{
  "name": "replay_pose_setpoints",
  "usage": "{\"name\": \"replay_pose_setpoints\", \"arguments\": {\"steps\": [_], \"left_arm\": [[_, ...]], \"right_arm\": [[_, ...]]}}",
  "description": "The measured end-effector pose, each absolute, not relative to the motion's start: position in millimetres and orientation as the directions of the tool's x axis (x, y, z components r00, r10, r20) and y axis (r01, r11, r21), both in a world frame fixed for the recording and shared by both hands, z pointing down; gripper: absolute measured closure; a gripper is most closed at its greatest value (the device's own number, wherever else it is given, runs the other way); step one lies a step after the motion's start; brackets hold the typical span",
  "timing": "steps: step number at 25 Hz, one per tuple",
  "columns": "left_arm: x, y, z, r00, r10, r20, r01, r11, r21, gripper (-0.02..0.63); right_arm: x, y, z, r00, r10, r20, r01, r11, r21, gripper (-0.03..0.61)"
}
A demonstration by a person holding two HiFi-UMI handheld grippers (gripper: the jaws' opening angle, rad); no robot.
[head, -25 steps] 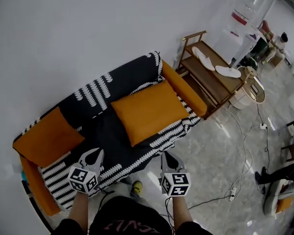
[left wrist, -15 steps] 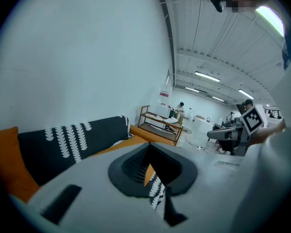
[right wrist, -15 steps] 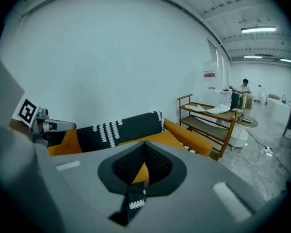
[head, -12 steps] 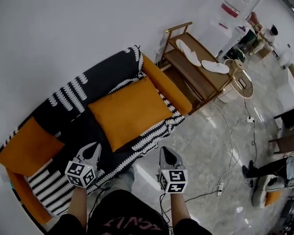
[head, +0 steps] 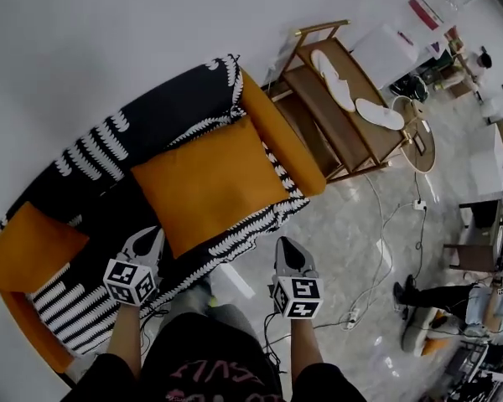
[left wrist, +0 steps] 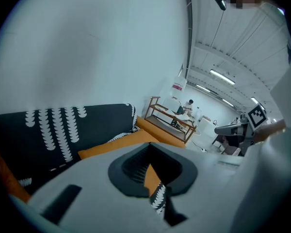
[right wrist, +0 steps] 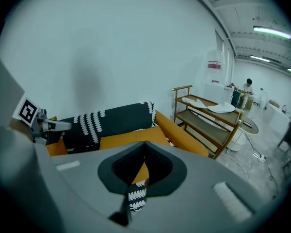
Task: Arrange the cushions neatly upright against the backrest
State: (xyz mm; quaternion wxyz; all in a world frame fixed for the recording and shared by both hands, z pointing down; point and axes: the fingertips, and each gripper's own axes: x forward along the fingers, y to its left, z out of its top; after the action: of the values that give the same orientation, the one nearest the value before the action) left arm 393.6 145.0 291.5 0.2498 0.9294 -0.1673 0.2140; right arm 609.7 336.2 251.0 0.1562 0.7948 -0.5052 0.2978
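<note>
Head view: I count two orange cushions on the sofa. The bigger cushion lies flat on the seat, turned cornerwise, near the right armrest. The second cushion sits at the left end, well apart from it. Both are plain squares on a black throw with white print. My left claw hangs over the seat's front edge and my right claw over the floor. A wooden rack holding two white slippers stands beside the sofa, and cables trail nearby

Left gripper view: jaws pressed together, nothing between them

Right gripper view: also pressed together and empty, with the bigger cushion ahead
</note>
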Motion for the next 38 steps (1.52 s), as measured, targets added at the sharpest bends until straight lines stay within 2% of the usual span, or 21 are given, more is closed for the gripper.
{"name": "replay_pose_setpoints", "arguments": {"steps": [6, 15, 24, 29, 38], "left_arm": [[404.0, 142.4, 303.2, 0.842, -0.201, 0.5, -0.433, -0.804, 0.406, 0.614], [402.2, 123.7, 328.3, 0.779, -0.306, 0.547, -0.564, -0.723, 0.399, 0.614], [428.3, 120.3, 375.7, 0.646, -0.415, 0.64, -0.712, -0.631, 0.31, 0.614], [439.5, 116.2, 394.4, 0.592, -0.456, 0.664, -0.766, -0.576, 0.287, 0.614], [440.8, 110.4, 439.4, 0.509, -0.477, 0.716, -0.827, -0.503, 0.253, 0.614]], "right_arm": [[629.6, 306.4, 270.2, 0.253, -0.707, 0.66, -0.91, -0.405, -0.084, 0.565], [662.2, 265.7, 311.9, 0.139, -0.693, 0.707, -0.967, -0.249, -0.053, 0.565], [739.1, 232.0, 382.2, 0.018, -0.646, 0.763, -0.985, -0.144, -0.099, 0.565], [757.8, 215.0, 409.7, -0.051, -0.622, 0.782, -0.994, -0.043, -0.099, 0.563], [782.4, 191.3, 456.4, -0.12, -0.586, 0.801, -0.991, 0.023, -0.132, 0.532]]}}
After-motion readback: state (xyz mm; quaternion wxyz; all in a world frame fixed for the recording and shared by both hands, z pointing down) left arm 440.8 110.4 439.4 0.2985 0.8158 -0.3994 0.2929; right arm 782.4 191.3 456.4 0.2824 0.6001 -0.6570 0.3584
